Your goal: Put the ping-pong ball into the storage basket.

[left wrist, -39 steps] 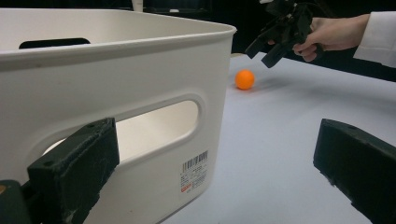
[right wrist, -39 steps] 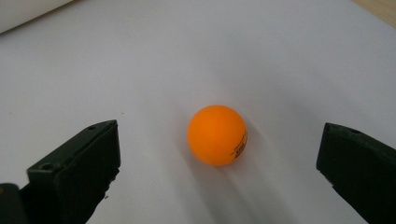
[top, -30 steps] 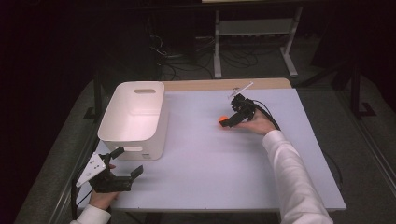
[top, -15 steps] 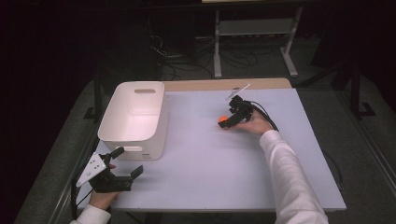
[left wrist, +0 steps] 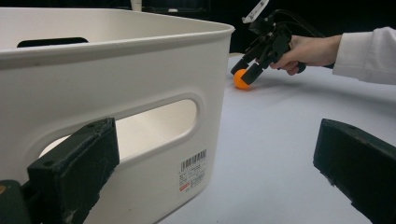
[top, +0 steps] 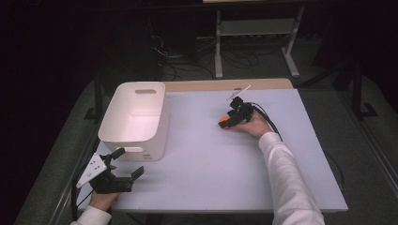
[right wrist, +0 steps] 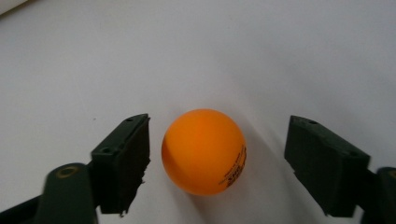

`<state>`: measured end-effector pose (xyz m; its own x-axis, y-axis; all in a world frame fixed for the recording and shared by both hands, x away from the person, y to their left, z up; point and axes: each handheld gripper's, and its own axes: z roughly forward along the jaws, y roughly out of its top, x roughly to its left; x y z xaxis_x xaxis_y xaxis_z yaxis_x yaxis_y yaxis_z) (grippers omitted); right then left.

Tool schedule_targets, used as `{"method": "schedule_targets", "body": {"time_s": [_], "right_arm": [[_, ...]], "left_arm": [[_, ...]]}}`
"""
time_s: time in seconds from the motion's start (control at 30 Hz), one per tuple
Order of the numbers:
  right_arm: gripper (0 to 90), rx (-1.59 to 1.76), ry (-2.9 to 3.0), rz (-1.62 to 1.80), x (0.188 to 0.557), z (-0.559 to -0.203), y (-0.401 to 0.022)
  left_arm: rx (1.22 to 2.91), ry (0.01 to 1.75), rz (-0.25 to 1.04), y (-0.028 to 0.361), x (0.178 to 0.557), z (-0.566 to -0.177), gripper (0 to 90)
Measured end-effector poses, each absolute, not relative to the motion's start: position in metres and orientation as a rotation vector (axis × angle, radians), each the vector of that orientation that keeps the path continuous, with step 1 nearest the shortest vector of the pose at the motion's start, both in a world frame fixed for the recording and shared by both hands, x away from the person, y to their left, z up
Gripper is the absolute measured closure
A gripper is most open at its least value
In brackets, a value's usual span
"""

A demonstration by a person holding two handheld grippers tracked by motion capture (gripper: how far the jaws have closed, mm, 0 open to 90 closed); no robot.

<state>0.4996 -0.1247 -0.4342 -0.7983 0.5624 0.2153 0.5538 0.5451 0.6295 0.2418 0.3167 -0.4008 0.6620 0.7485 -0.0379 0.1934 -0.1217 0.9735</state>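
- Right gripper (top: 228,122) has its jaws apart around the orange ping-pong ball (right wrist: 203,151), having just been closing; neither pad touches it.
- Ball rests on the white table (top: 225,173), well right of the white bin (top: 136,119).
- Left gripper (top: 126,164) stands open near the bin.

— Where does the bin (top: 133,119) sit?
— On the table (top: 211,178), left side. The left gripper (top: 123,169) is just near of it, at the near-left edge.
— And the ball (top: 225,124)?
— Mid-table, right of the bin, well apart from it, between the right gripper's (top: 227,123) jaws.
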Motion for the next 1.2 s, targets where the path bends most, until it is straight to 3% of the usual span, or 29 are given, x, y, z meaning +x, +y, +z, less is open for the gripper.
{"method": "schedule_targets", "body": {"time_s": [0.1, 0.5, 1.2], "right_arm": [[31.7, 0.984, 2.745, 1.129, 0.500, -0.437, -0.124], [48.8, 0.969, 2.768, 1.127, 0.500, -0.439, -0.123], [49.5, 0.918, 2.737, 1.149, 0.492, -0.419, -0.126]], "left_arm": [[1.662, 0.779, 0.567, 0.317, 0.242, -0.401, 0.0], [1.661, 0.782, 0.567, 0.317, 0.242, -0.401, 0.0], [1.658, 0.785, 0.565, 0.316, 0.241, -0.401, 0.0]]}}
